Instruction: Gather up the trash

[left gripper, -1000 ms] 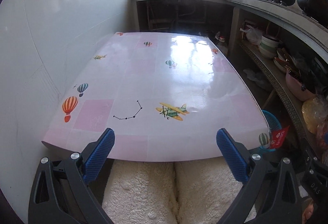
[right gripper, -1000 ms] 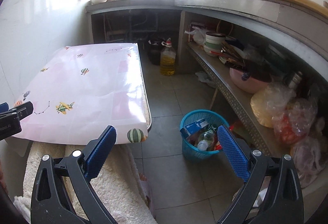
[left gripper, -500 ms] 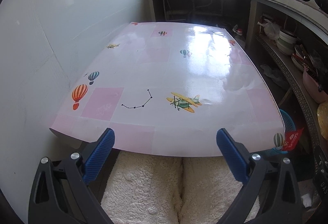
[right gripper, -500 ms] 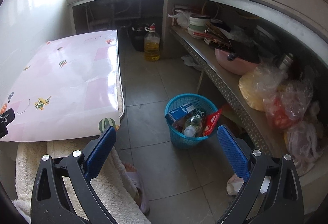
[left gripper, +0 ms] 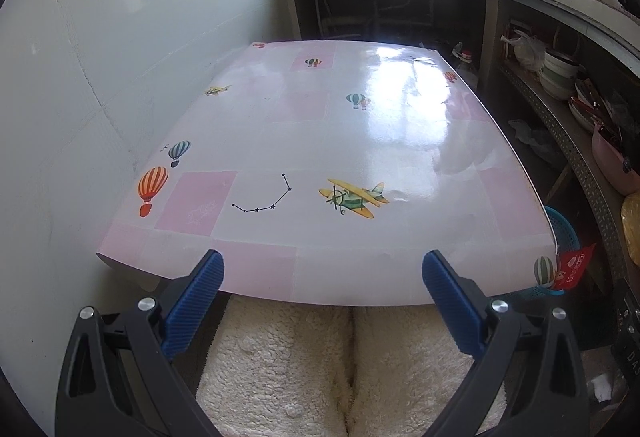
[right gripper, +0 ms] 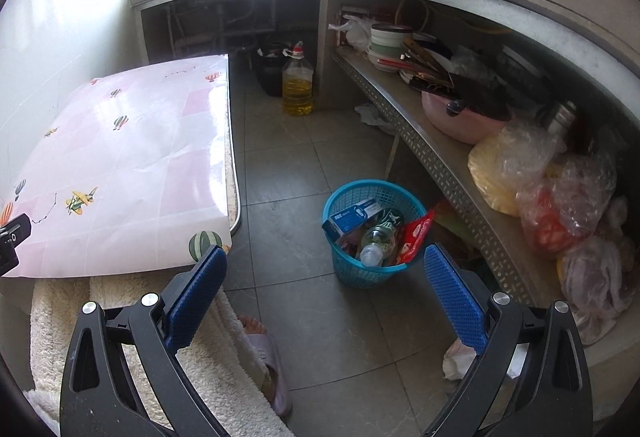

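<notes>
A blue plastic trash basket [right gripper: 351,275] stands on the floor right of the table, holding a blue box [right gripper: 351,217], a clear plastic bottle [right gripper: 374,246] and a red wrapper [right gripper: 414,235]. My right gripper [right gripper: 323,279] hangs open and empty above the floor, just in front of the basket. My left gripper [left gripper: 322,283] is open and empty over the near edge of the pink table [left gripper: 320,141]. The basket's rim [left gripper: 564,227] and the red wrapper [left gripper: 574,267] peek past the table's right corner.
A person's fleece-covered legs [left gripper: 348,369] sit below the table edge, a slippered foot [right gripper: 266,361] on the tiled floor. A metal shelf [right gripper: 436,157] with bowls and plastic bags runs along the right. An oil bottle [right gripper: 297,85] stands further back. Crumpled paper [right gripper: 458,359] lies by the shelf base.
Both views have shifted: the left camera has pulled back and tilted, showing more of the table. The right gripper swung over the basket, then drew back slightly. Both stay open.
</notes>
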The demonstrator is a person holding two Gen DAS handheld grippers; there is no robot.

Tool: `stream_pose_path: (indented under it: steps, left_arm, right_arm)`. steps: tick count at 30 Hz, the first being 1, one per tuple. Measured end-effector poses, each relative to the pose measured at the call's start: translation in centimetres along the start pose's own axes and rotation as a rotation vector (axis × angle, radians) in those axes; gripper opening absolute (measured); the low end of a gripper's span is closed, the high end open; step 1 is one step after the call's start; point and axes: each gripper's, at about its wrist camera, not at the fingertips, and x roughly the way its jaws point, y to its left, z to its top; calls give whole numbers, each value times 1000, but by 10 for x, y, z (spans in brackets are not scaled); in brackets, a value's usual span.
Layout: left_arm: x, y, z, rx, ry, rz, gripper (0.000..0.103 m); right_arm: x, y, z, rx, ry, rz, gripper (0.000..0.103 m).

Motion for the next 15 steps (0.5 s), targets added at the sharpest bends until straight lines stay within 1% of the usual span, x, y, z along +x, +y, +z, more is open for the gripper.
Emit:
stream_pose_path:
  steps: [8, 15]
  left_arm:
    - [-3, 0, -1, -2, -3, -1, 97]
    - [-1, 0, -2, -6, 17, -11, 97]
  right_arm:
    - [0, 0, 0, -1, 2, 0, 95]
    - [-1, -1, 0, -1, 1, 2, 95]
